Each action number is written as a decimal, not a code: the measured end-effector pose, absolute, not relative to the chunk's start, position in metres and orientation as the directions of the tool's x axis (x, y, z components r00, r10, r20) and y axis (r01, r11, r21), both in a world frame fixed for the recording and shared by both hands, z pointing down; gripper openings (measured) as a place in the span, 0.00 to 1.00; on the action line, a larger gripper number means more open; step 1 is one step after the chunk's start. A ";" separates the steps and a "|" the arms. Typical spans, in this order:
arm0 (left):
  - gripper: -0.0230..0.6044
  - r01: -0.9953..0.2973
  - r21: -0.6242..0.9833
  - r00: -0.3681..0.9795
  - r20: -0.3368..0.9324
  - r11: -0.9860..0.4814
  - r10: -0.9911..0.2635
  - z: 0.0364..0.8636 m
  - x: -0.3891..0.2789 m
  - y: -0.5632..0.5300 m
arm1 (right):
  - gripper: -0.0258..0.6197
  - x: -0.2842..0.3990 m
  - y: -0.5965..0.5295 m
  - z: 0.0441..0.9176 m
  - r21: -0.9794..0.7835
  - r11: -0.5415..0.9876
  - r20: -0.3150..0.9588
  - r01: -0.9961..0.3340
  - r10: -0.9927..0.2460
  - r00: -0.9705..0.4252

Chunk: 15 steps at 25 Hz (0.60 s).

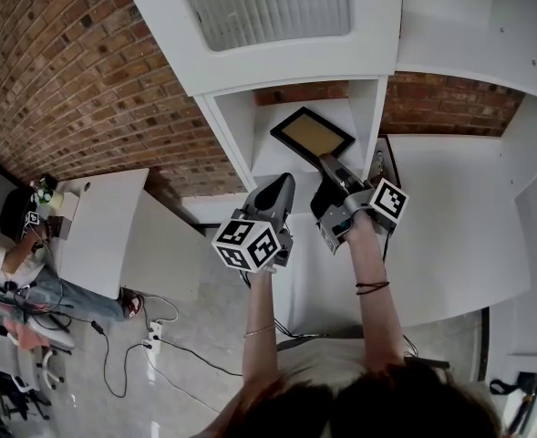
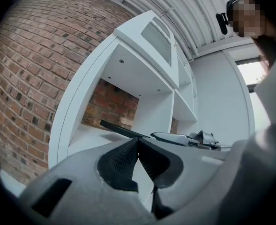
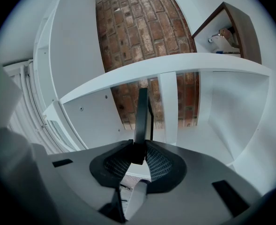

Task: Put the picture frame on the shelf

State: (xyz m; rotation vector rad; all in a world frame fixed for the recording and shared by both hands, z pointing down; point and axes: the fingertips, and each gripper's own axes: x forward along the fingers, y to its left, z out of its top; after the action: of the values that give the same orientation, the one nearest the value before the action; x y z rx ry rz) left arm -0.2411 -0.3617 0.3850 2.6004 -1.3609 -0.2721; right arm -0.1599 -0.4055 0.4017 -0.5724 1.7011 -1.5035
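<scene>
We held the picture frame (image 1: 312, 135) by 1 edge in the shelf (image 1: 366, 117) opening, right gripper (image 1: 328, 166) clamped on it. The left gripper (image 1: 280, 190) was closed, empty. The frame seemed light, stiff, breakable; its rim looked the safest hold.

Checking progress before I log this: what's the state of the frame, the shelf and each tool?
Frame: gripped by one edge, tilted, inside a shelf compartment, not yet let go.
Right tool: shut on the frame.
Left tool: shut, holding nothing, just outside the compartment.
Shelf: open-fronted, with the frame in one compartment.
</scene>
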 end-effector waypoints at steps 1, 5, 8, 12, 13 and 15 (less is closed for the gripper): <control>0.05 -0.788 0.255 0.563 -0.071 -0.561 -0.823 0.386 -0.241 -0.363 | 0.16 -0.160 -0.407 0.402 -0.967 0.198 -0.254 0.160 -0.765 -0.592; 0.05 -0.785 0.260 0.566 -0.069 -0.562 -0.822 0.387 -0.243 -0.367 | 0.16 -0.160 -0.410 0.403 -0.968 0.189 -0.249 0.163 -0.770 -0.587; 0.05 -0.782 0.264 0.567 -0.070 -0.564 -0.820 0.387 -0.243 -0.369 | 0.16 -0.160 -0.411 0.405 -0.971 0.179 -0.240 0.161 -0.775 -0.584; 0.05 -0.780 0.266 0.571 -0.068 -0.567 -0.818 0.389 -0.244 -0.370 | 0.16 -0.160 -0.410 0.410 -0.974 0.171 -0.227 0.151 -0.780 -0.583; 0.05 -0.778 0.267 0.573 -0.068 -0.568 -0.817 0.390 -0.244 -0.371 | 0.16 -0.160 -0.410 0.411 -0.974 0.169 -0.225 0.150 -0.782 -0.581; 0.05 -0.775 0.268 0.577 -0.067 -0.571 -0.814 0.391 -0.243 -0.371 | 0.16 -0.159 -0.410 0.412 -0.974 0.169 -0.224 0.149 -0.785 -0.577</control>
State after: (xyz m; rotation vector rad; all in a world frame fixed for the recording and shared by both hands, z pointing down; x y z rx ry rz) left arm -0.2434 -0.3707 0.3906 2.5982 -1.3282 -0.2699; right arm -0.1594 -0.4100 0.4120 -0.6155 1.6694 -1.5183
